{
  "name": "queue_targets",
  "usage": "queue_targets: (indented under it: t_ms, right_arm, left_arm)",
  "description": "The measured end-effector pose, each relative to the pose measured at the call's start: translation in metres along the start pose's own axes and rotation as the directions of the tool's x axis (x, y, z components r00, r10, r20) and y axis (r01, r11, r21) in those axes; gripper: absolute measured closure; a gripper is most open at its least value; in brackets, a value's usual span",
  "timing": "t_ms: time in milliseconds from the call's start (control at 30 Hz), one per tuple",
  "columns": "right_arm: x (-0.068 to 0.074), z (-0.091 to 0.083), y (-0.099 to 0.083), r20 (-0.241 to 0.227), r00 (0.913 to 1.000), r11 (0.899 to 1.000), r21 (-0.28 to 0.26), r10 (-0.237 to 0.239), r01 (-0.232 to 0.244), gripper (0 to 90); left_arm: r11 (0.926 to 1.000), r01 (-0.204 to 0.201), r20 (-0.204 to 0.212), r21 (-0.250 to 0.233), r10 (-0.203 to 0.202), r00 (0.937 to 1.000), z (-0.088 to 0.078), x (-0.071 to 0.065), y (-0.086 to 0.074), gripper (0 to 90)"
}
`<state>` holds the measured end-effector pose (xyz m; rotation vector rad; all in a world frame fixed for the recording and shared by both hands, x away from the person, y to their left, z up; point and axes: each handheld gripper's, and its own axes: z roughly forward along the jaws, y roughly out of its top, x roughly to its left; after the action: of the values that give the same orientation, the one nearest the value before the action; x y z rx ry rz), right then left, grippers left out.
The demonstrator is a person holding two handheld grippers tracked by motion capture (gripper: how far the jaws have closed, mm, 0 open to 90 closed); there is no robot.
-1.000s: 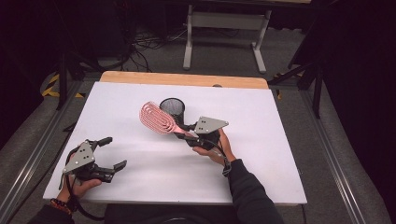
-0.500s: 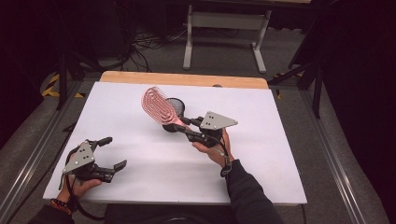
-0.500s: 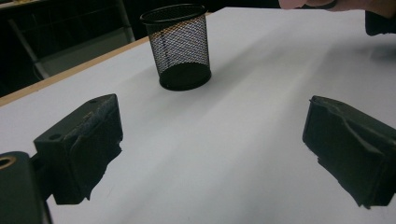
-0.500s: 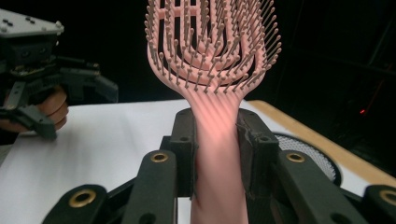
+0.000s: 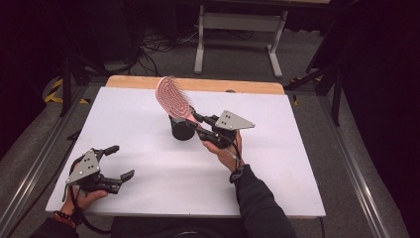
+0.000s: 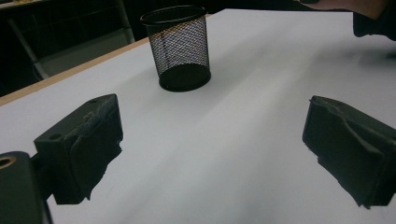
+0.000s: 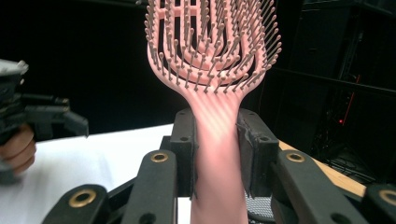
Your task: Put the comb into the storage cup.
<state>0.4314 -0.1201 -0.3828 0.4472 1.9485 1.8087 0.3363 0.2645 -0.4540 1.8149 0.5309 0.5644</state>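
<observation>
A pink hairbrush (image 5: 173,96) with a vented, bristled head stands nearly upright over a black mesh cup (image 5: 182,130) in the middle of the white table (image 5: 277,163). My right gripper (image 5: 189,119) is shut on the brush's handle (image 7: 215,154), its jaws pressing both sides, with the head (image 7: 212,39) rising above them. Only a sliver of the cup's mesh rim (image 7: 261,204) shows below the handle there. My left gripper (image 5: 116,162) rests open at the table's near left, its jaws wide apart. The left gripper view looks across bare table to the cup (image 6: 178,46).
A wooden strip (image 5: 198,84) edges the table's far side. Beyond it stand a grey metal stand (image 5: 237,29) and cables on the floor. Metal rails (image 5: 29,168) run along both sides of the table.
My right gripper has swung the brush from lying tilted beside the cup to nearly upright above it, and has moved slightly toward the far side. The left gripper has stayed put.
</observation>
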Motion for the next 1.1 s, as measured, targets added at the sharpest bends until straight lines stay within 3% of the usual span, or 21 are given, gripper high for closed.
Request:
queue_targets:
  t_ms: [200,833,1100]
  right_arm:
    - [-0.008,0.008,0.007,0.033,0.9994,1.000,-0.021,0.005,-0.005,69.5]
    - [-0.021,0.035,0.022,0.072,0.9973,0.997,-0.071,0.010,-0.004,69.5]
    - [-0.022,0.042,0.016,0.078,0.9968,0.998,-0.064,0.016,-0.011,69.5]
  left_arm:
    - [1.0000,0.000,0.002,-0.002,0.000,1.0000,-0.001,0.000,0.000,6.1]
    - [0.9997,0.017,0.004,-0.019,-0.017,0.9999,-0.001,0.002,0.001,6.8]
    - [0.9983,0.038,-0.020,-0.044,-0.039,0.9990,0.006,0.014,0.015,8.4]
